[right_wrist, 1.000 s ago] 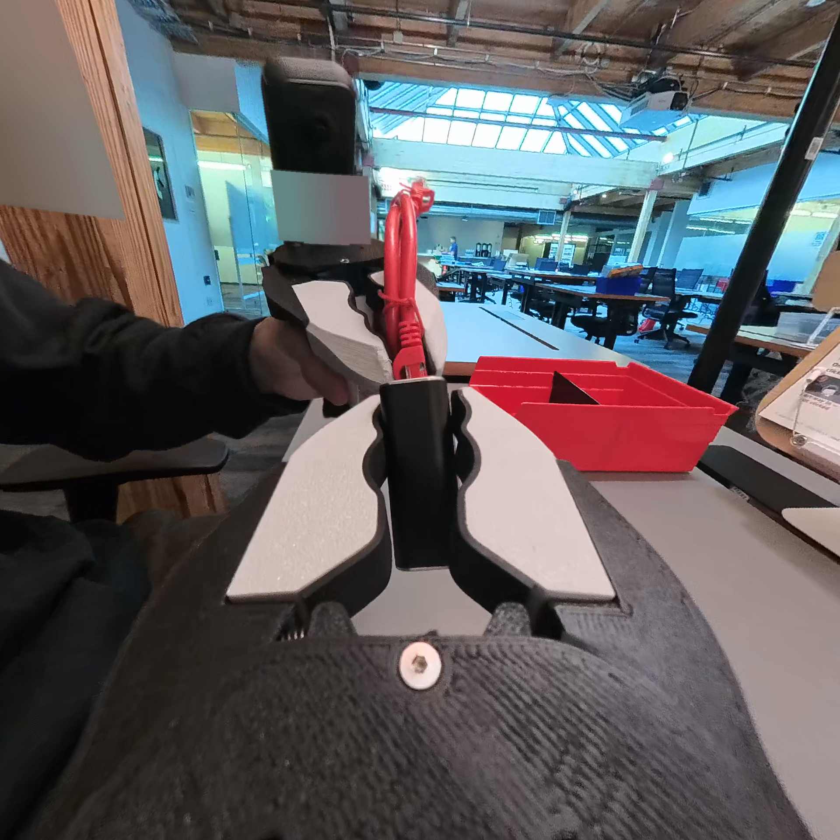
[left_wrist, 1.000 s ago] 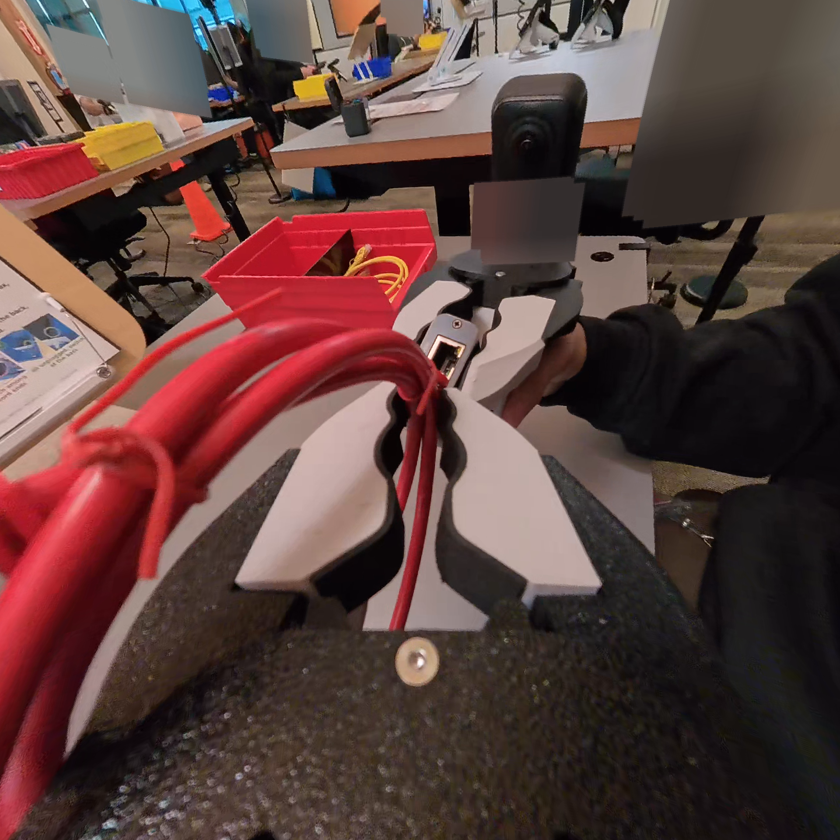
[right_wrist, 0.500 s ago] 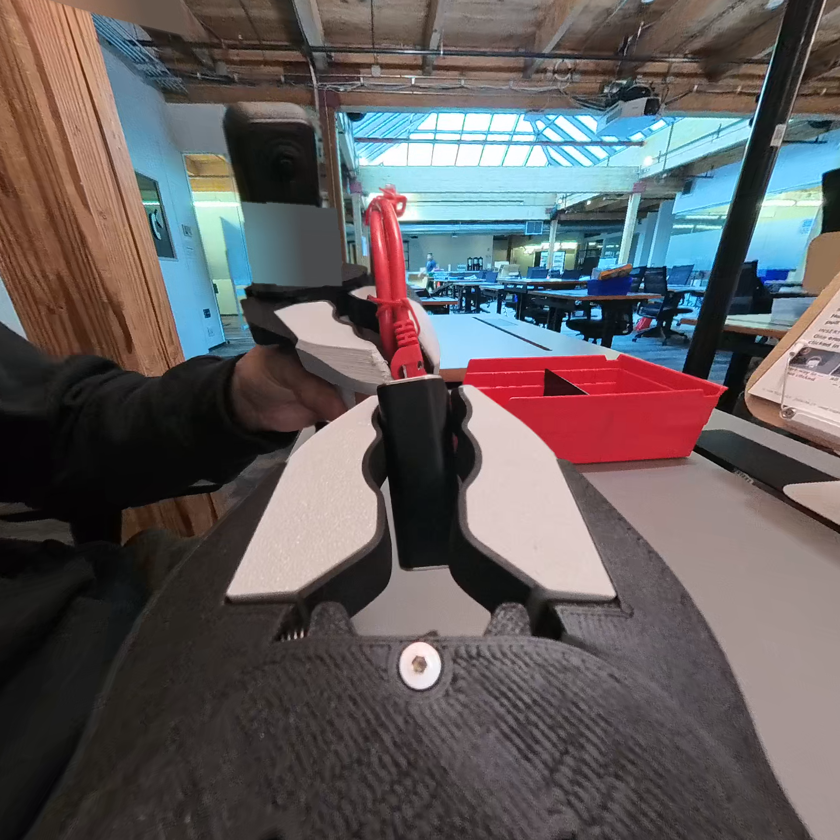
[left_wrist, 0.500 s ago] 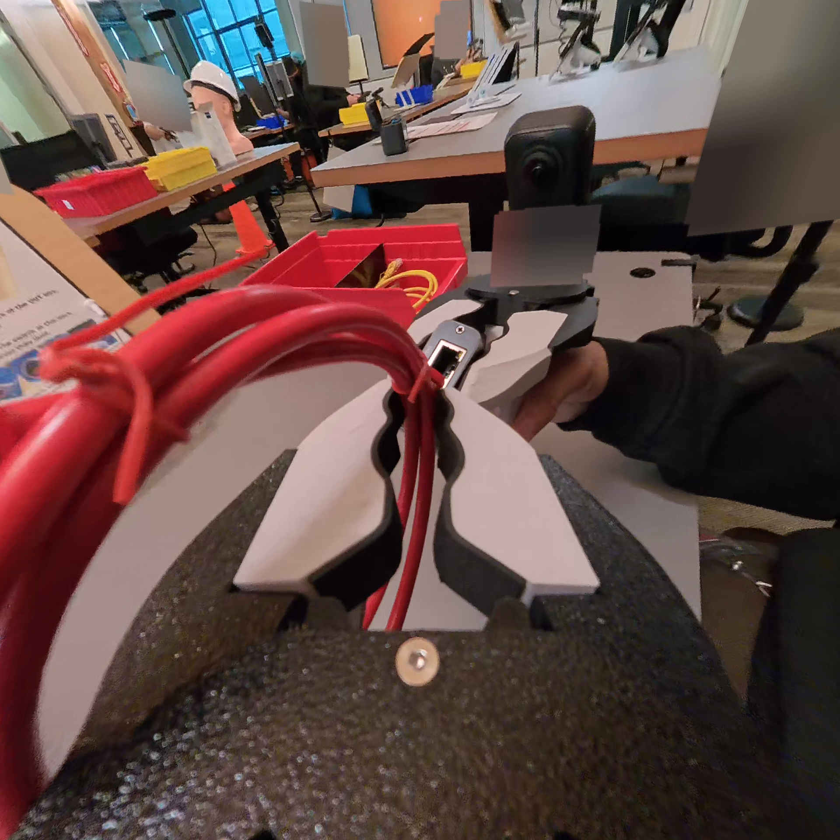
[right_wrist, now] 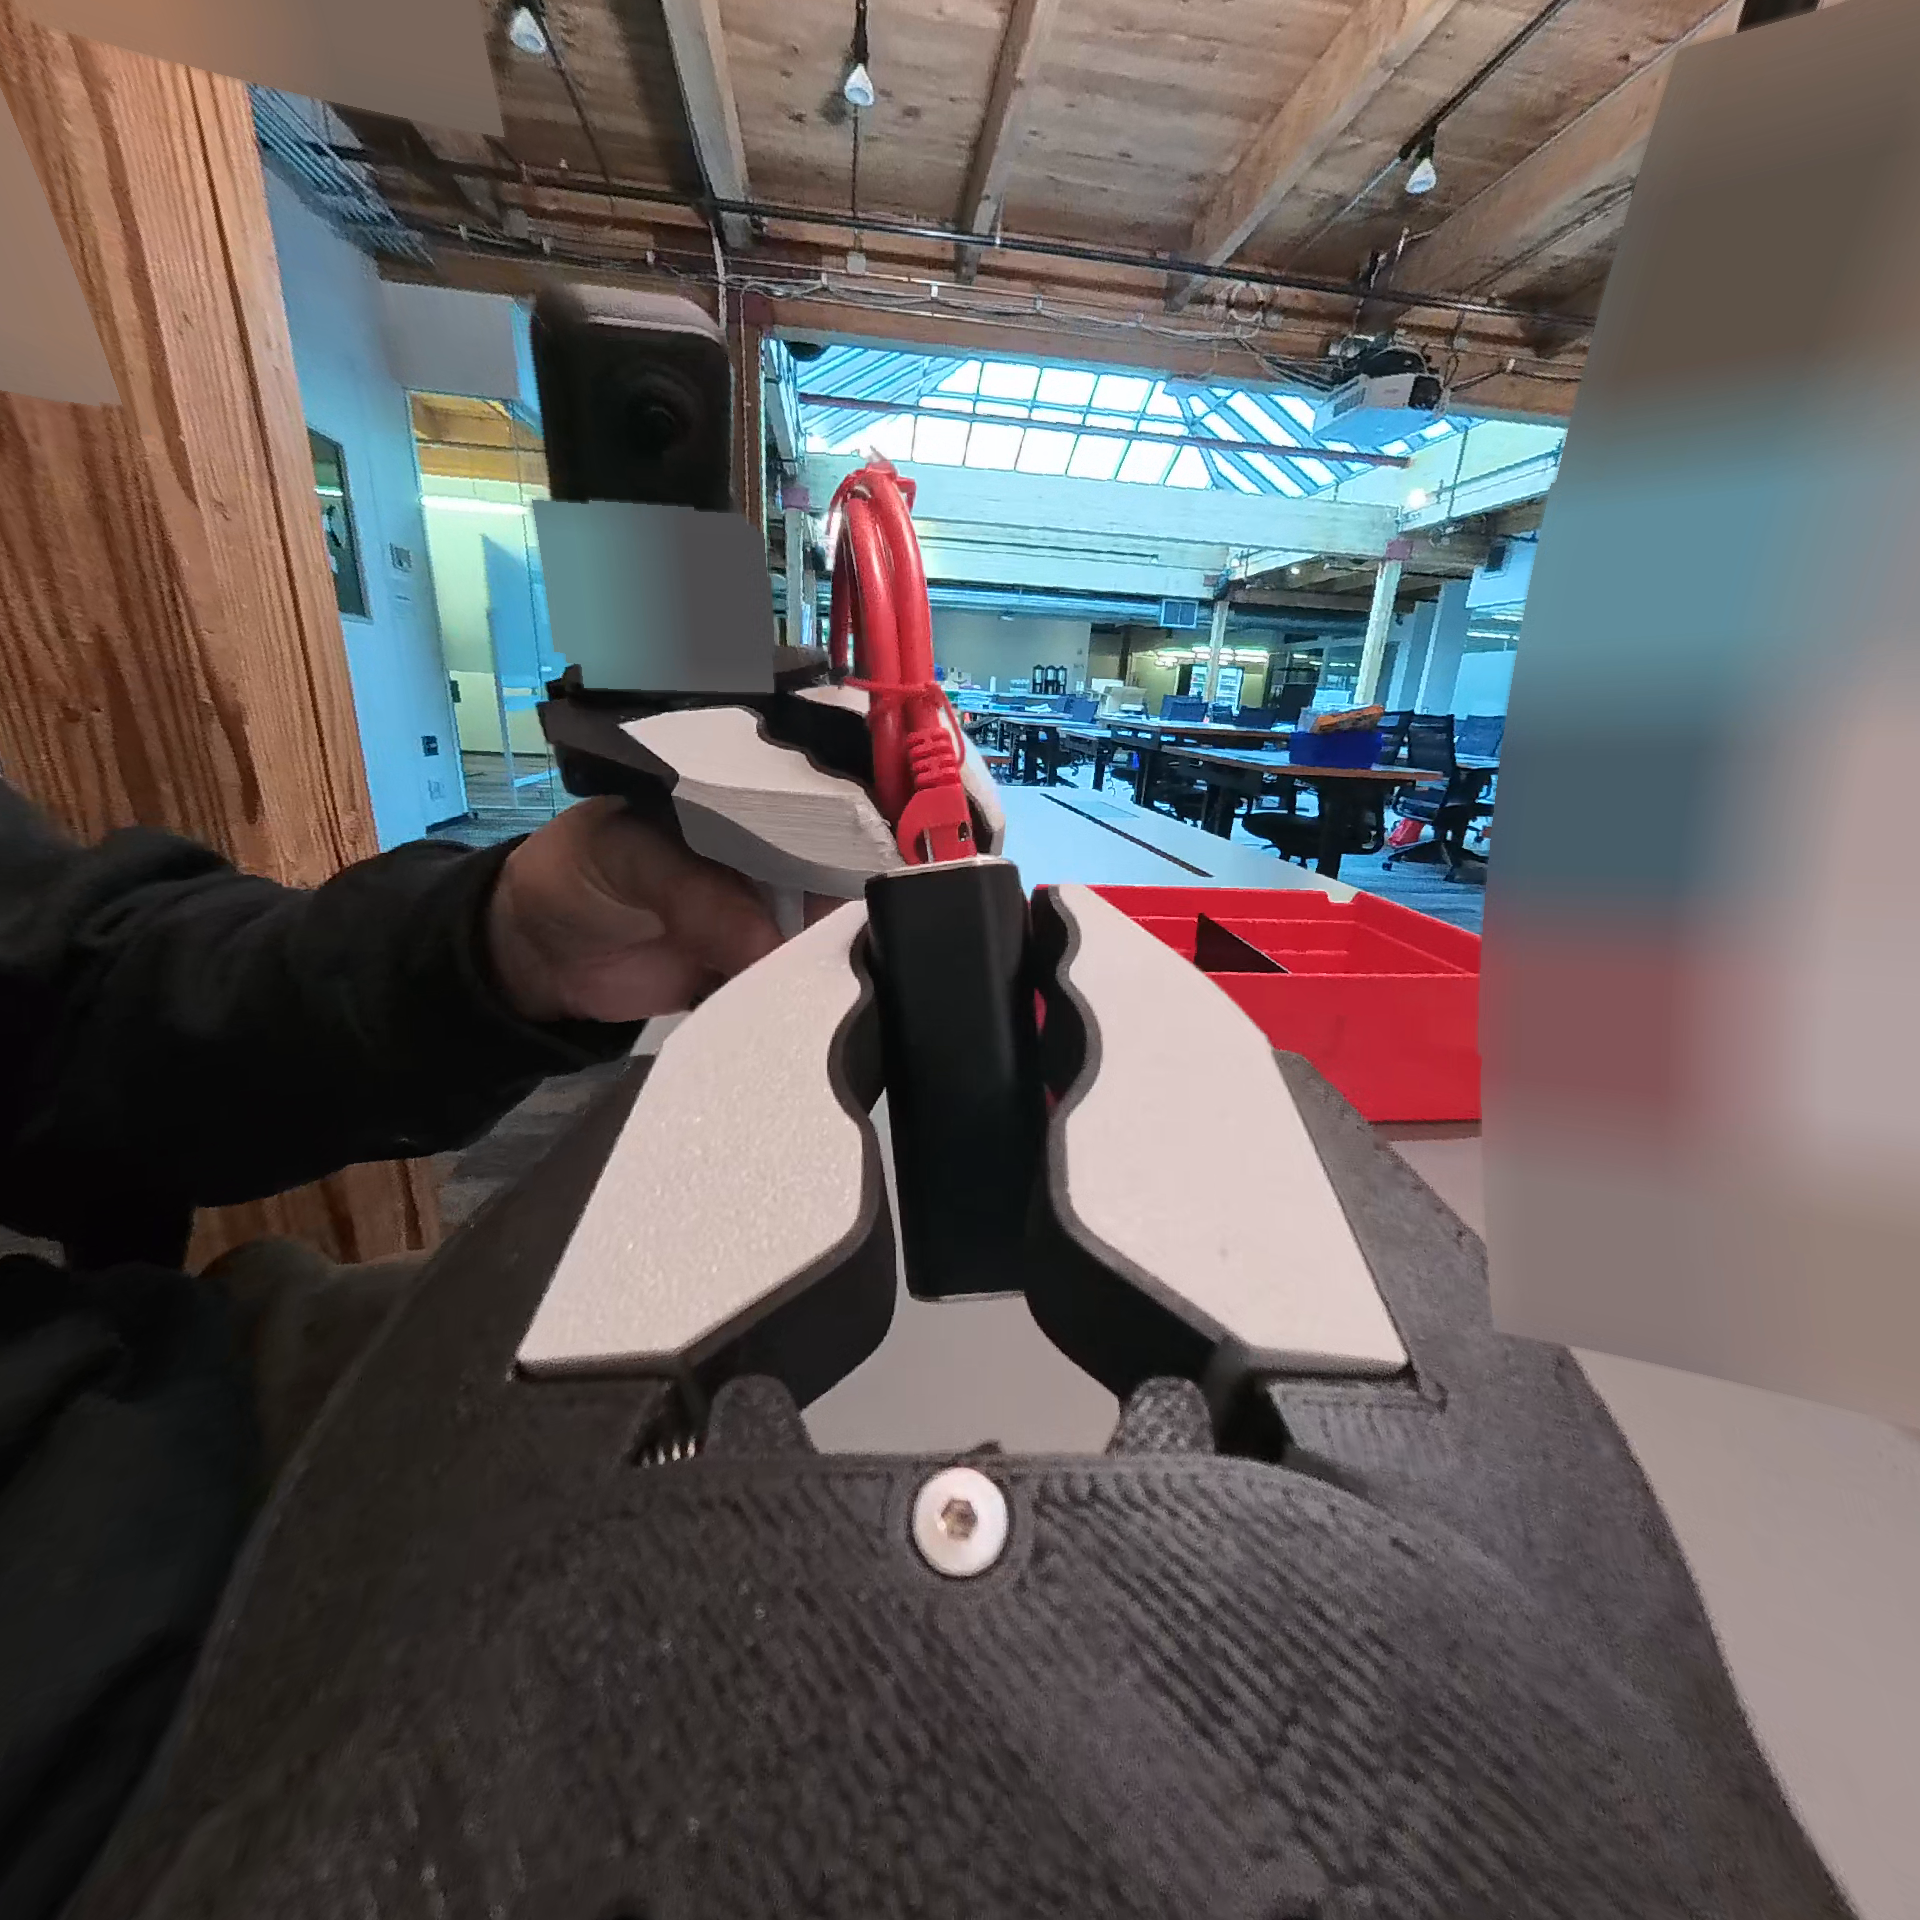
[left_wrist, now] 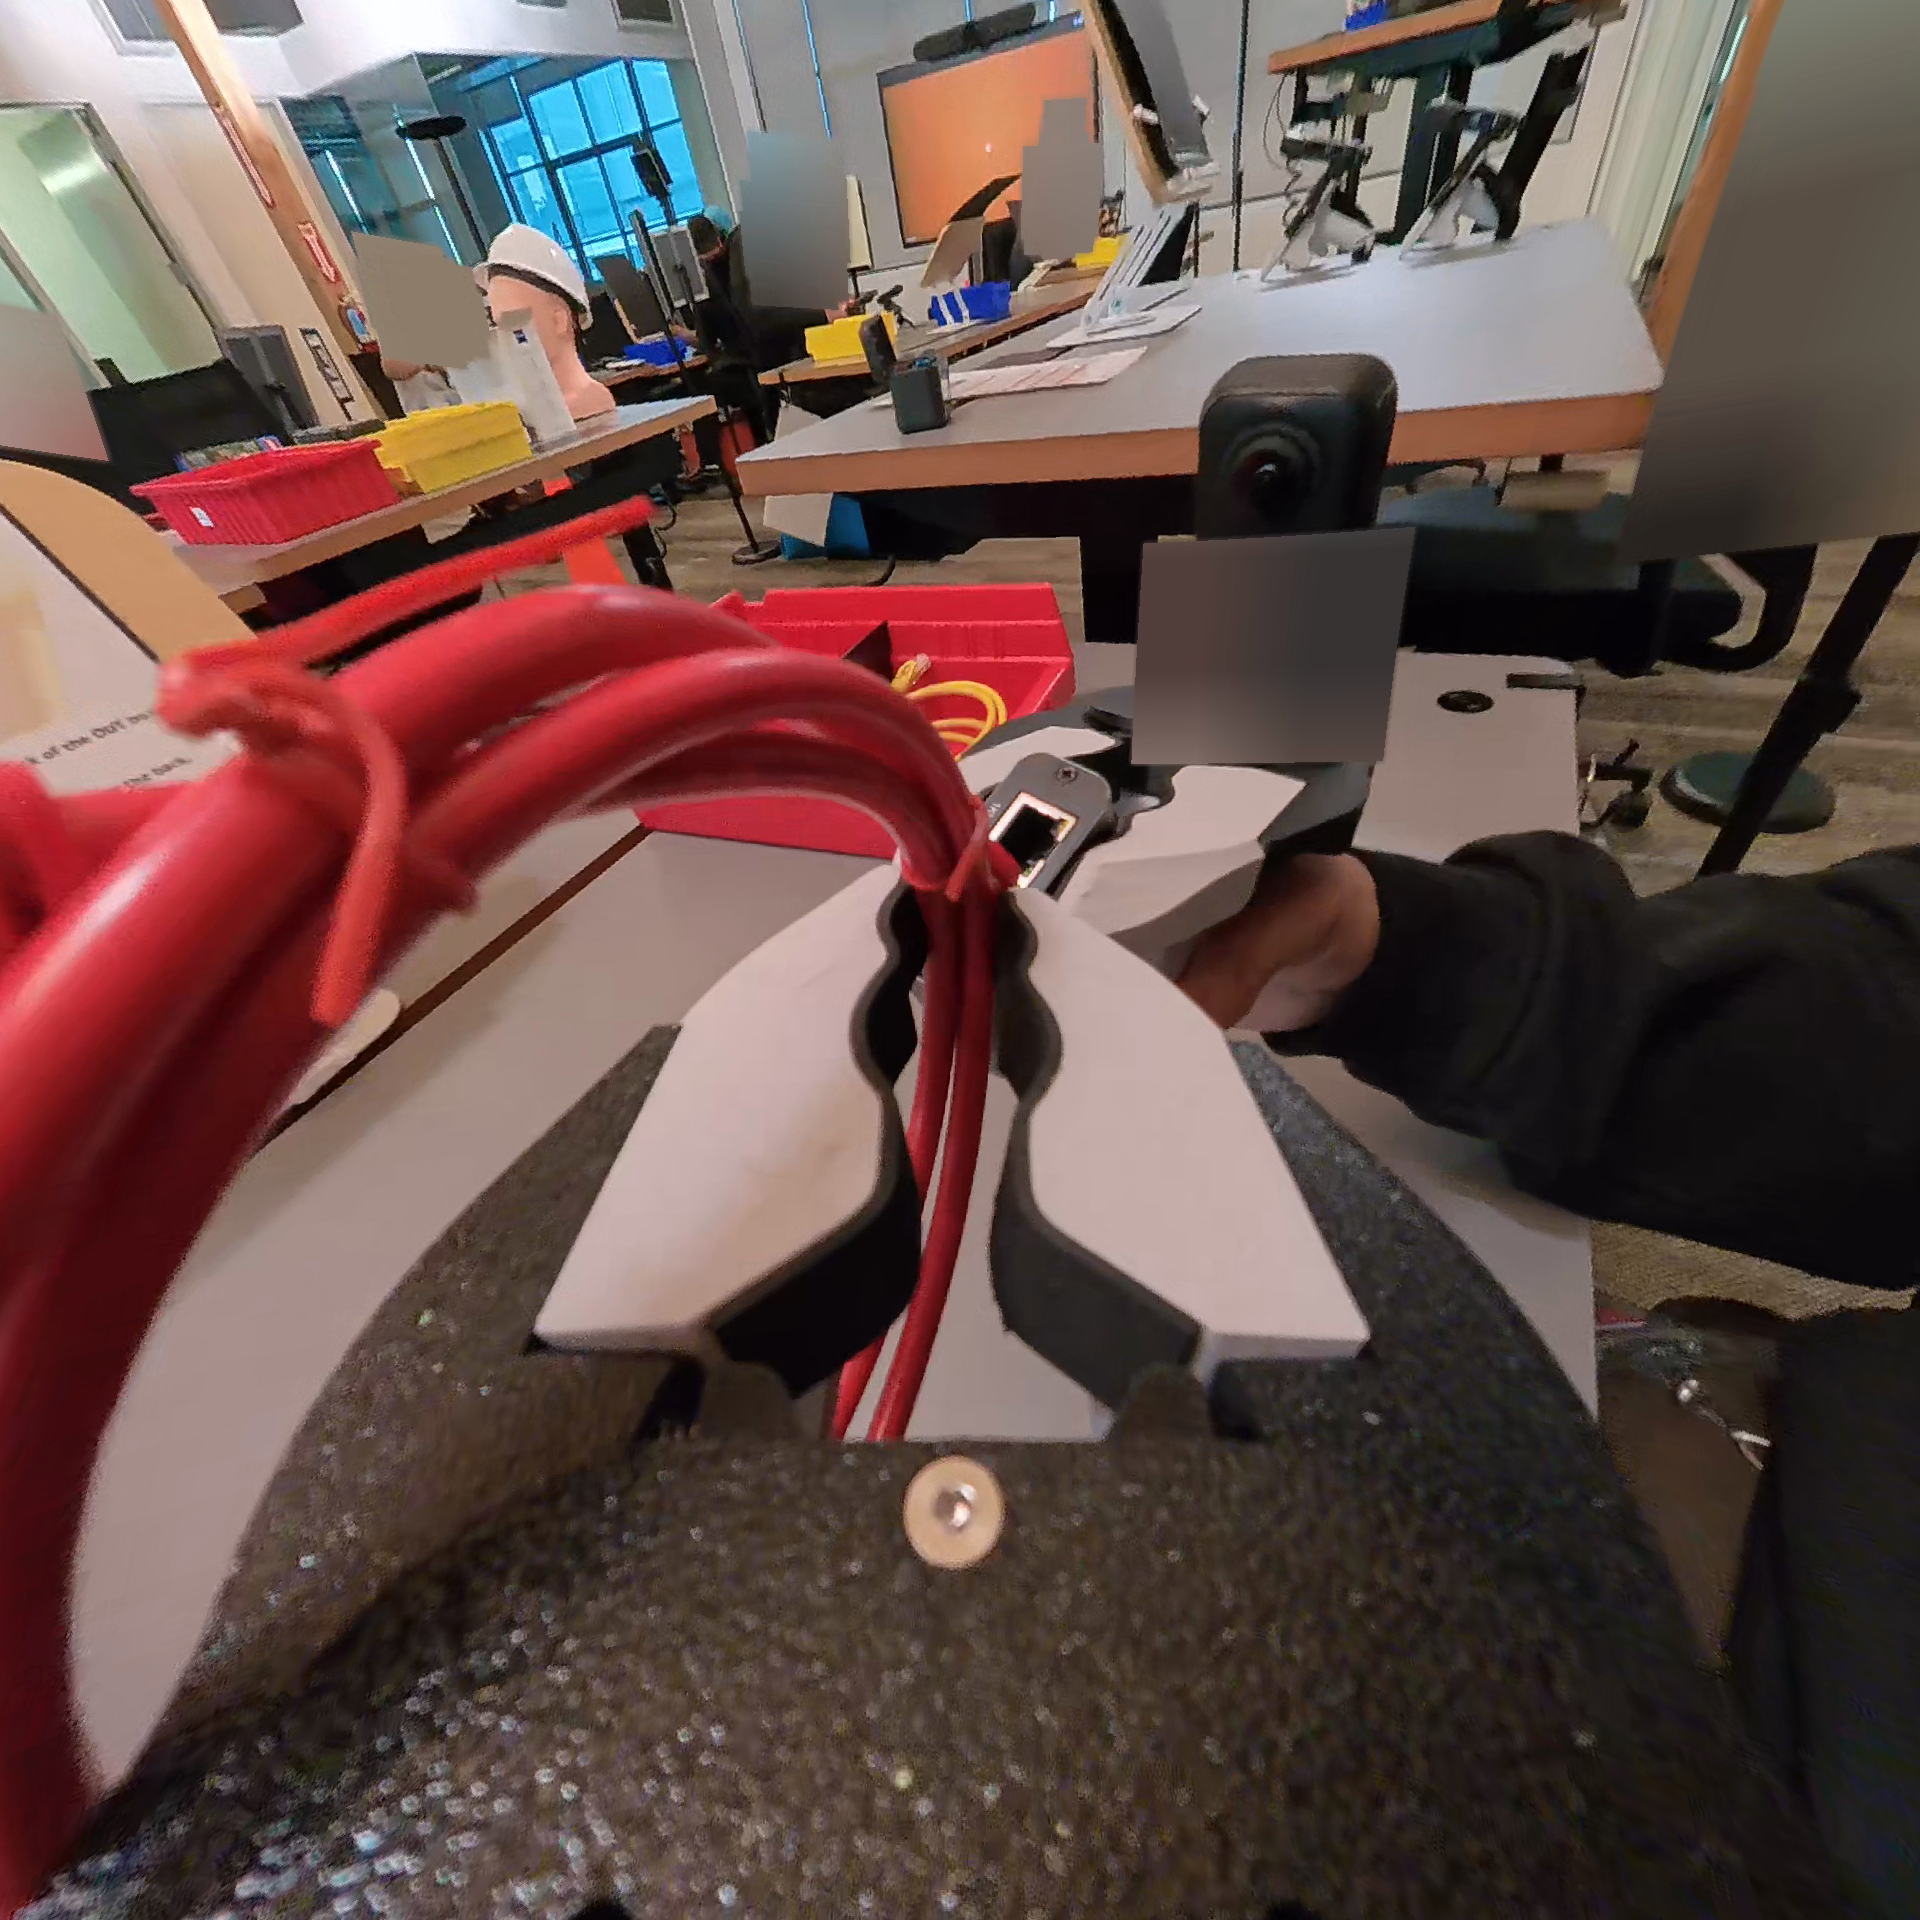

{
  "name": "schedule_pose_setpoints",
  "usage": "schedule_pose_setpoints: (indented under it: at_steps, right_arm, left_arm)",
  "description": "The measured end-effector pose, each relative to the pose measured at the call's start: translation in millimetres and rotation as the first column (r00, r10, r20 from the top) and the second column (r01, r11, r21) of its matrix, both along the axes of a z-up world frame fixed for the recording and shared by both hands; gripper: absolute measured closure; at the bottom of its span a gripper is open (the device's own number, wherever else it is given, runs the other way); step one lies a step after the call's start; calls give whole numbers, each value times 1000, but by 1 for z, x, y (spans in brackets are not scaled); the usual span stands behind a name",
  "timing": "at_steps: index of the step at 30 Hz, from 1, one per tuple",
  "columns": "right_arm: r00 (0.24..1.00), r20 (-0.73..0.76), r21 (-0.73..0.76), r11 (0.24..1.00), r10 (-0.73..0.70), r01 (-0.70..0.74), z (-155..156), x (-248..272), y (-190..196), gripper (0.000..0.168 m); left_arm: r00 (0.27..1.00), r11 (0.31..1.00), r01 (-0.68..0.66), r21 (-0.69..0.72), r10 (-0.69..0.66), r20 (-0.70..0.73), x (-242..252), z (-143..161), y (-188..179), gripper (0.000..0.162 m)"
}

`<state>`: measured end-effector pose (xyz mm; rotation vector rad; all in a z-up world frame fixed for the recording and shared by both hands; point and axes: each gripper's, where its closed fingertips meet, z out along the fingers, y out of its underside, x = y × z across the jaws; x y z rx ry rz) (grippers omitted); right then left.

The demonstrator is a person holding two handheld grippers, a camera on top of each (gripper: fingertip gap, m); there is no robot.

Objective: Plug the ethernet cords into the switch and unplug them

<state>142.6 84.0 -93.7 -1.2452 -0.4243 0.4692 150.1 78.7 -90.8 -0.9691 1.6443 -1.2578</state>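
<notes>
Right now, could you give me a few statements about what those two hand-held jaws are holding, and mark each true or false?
1. The left gripper is shut on a red ethernet cord. True.
2. The right gripper holds a yellow cord. False: it is shut on a black switch.
3. The red bin holds a yellow cord. True.
4. The red cord hangs as one loose strand. False: it is bundled in loops with a tie.
5. The switch lies flat on the table. False: it is held in the air.

A grey table (left_wrist: 644,935) is carrying 1 red bin (left_wrist: 914,665) with a yellow cord (left_wrist: 961,707) lying inside, and a paper sheet (left_wrist: 83,727) is resting at its left edge.
</notes>
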Motion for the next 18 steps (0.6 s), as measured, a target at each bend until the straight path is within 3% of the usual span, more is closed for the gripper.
schedule_pose_setpoints:
  at_steps: [14, 18]
  right_arm:
    - [1000, -7, 9, 1000, -25, 25, 1, 3, 0, 139]
    - [1000, -25, -10, 1000, -3, 3, -3, 3, 2, 139]
  left_arm:
    - [997, 958, 75, -277, -70, 29, 4, 2, 1, 151]
    - [1000, 989, 28, -146, -27, 10, 4, -1, 4, 150]
